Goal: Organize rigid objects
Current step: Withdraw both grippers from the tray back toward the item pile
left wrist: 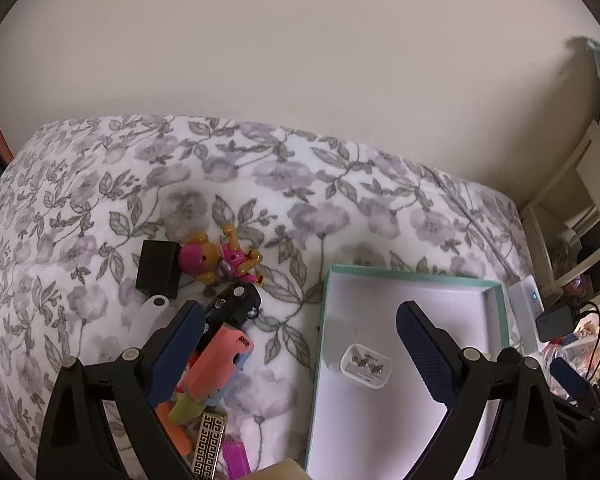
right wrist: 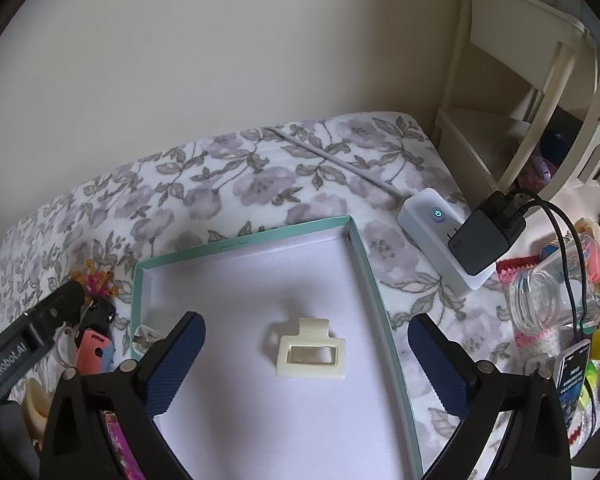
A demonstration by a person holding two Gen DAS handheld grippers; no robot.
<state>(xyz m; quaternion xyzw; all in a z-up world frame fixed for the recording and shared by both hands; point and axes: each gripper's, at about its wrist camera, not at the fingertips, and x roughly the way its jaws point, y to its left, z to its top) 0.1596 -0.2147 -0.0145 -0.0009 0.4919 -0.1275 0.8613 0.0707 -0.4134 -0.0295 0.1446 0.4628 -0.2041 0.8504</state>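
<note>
A shallow teal-rimmed box [left wrist: 496,296] with a white inside lies on the floral bedspread; it also shows in the right wrist view [right wrist: 374,284]. In it lie a white plug adapter [left wrist: 366,365] and a cream hair claw clip [right wrist: 310,350]. My left gripper [left wrist: 300,354] is open and empty, above the box's left edge. Left of the box sits a pile: a pink and orange toy figure [left wrist: 220,258], a black block [left wrist: 158,268], a black toy car [left wrist: 236,302], a salmon pink case [left wrist: 220,360]. My right gripper [right wrist: 306,360] is open and empty, above the clip.
A white power strip [right wrist: 440,236] with a black charger [right wrist: 486,236] and cables lies right of the box. A clear glass jar [right wrist: 556,296] and colourful clutter sit at the far right. A cream shelf unit [right wrist: 512,92] stands beyond the bed corner.
</note>
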